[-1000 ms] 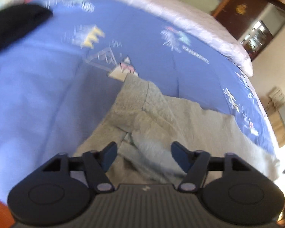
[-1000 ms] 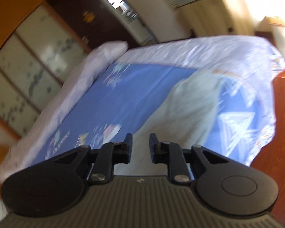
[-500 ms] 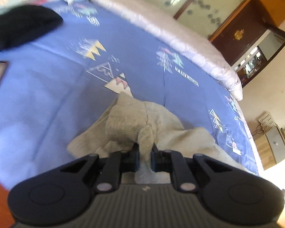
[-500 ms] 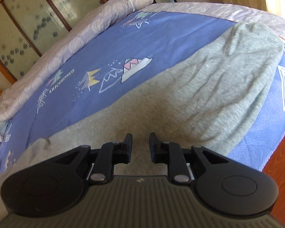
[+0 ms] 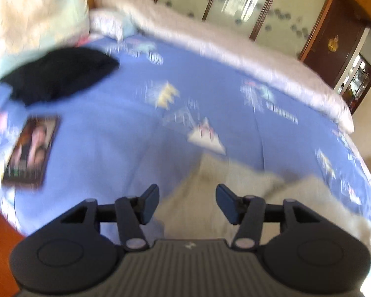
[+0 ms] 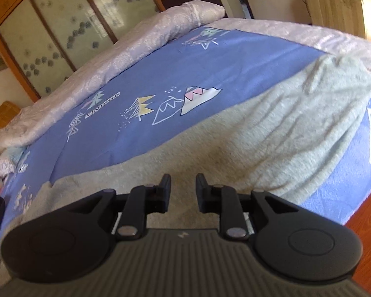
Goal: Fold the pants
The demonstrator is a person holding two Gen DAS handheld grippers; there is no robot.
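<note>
On the blue patterned bedspread (image 6: 160, 79): pale grey-green fleece pants (image 6: 296, 133) lie spread along the near bed edge, both grippers over them.

Left gripper (image 5: 187, 198) has its jaws released wide, nothing between them; the pants' bunched end sits straight ahead and just below, blurred. Right gripper (image 6: 183, 190) has its jaws parted a little with no cloth in the gap, hovering close over the pants' middle. Long axis runs left-right across the right wrist view, one end up at the far right corner, the other off toward the left gripper. Each gripper looks nearest its own end. Black garment (image 5: 59, 76) and photo card (image 5: 29, 153) lie well apart.
</note>
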